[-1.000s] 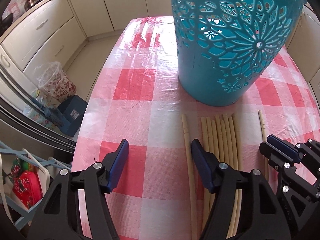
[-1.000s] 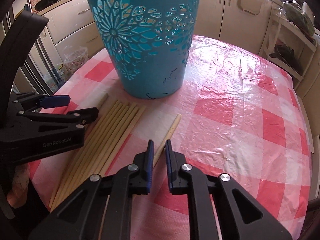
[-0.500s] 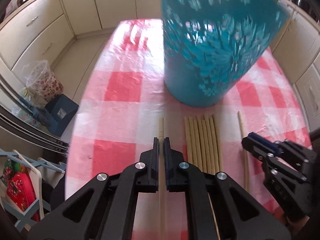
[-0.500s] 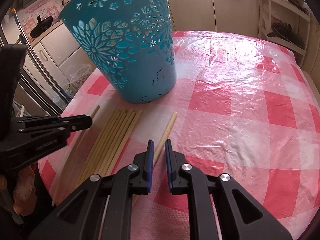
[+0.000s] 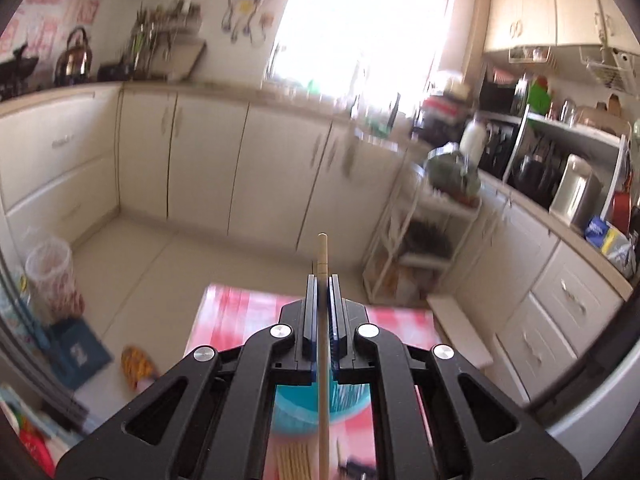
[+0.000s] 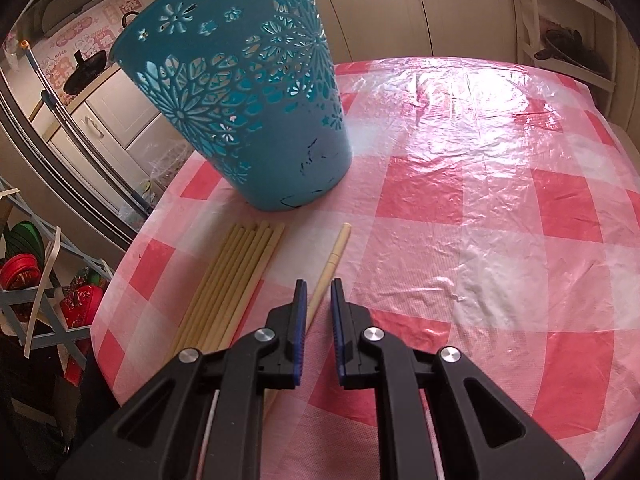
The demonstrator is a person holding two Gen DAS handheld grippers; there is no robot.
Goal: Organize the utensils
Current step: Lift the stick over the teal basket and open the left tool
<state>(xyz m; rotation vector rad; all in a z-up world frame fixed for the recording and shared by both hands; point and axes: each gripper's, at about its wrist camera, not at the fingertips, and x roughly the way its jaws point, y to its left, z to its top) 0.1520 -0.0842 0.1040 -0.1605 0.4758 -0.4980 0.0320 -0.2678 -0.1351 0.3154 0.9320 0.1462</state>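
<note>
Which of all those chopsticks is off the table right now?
The single chopstick clamped in the left gripper, lifted in the air. The bundle and the lone chopstick lie on the tablecloth.

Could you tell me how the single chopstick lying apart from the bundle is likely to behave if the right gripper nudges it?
The single chopstick looks round and slim, so it would probably roll on the glossy tablecloth. It seems stiff and light, likely sliding easily toward the bundle.

Blown-out window (image 5: 360, 32) glare, motion blur, glossy tablecloth (image 6: 480, 92) sheen.
</note>
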